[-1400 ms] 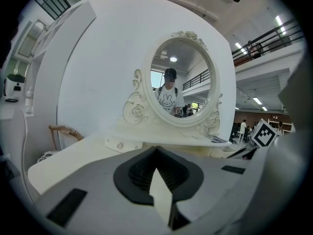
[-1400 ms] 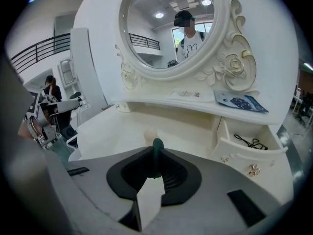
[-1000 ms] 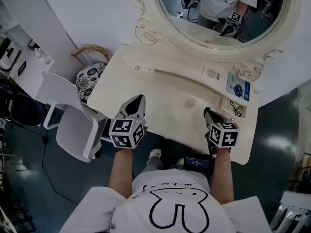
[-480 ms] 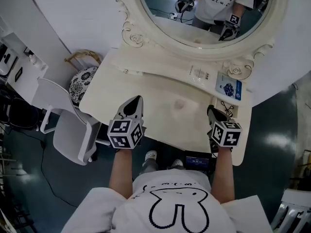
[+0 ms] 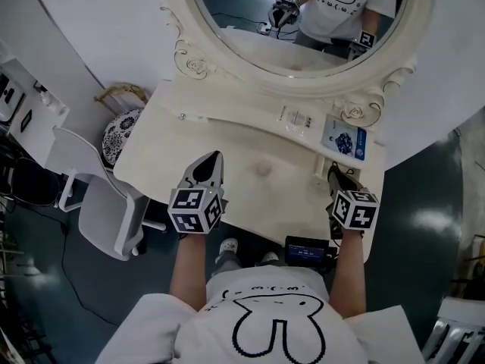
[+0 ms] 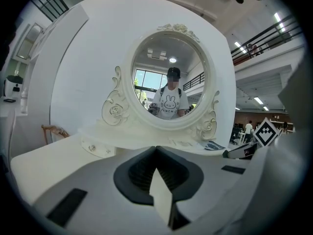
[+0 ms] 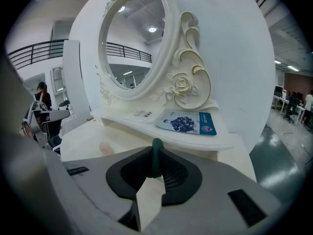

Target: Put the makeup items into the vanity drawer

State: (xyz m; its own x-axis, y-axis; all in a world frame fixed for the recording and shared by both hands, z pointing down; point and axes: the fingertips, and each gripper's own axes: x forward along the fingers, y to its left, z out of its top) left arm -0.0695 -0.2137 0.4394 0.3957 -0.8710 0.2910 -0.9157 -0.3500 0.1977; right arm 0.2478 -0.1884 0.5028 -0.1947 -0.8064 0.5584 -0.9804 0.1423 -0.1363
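The right tool [image 7: 158,151] pinches a slim dark-green makeup stick [image 7: 156,163] upright between its pads, and its jaws have just been easing open a little around it. It hangs over the right end of the cream counter [image 5: 227,139], just in front of the raised shelf [image 7: 222,142], where a flat blue-and-white packet [image 7: 188,122] lies. The left tool [image 6: 155,148] is pressed together with nothing in it, above the counter's front left part, pointing toward the oval mirror [image 6: 168,82]
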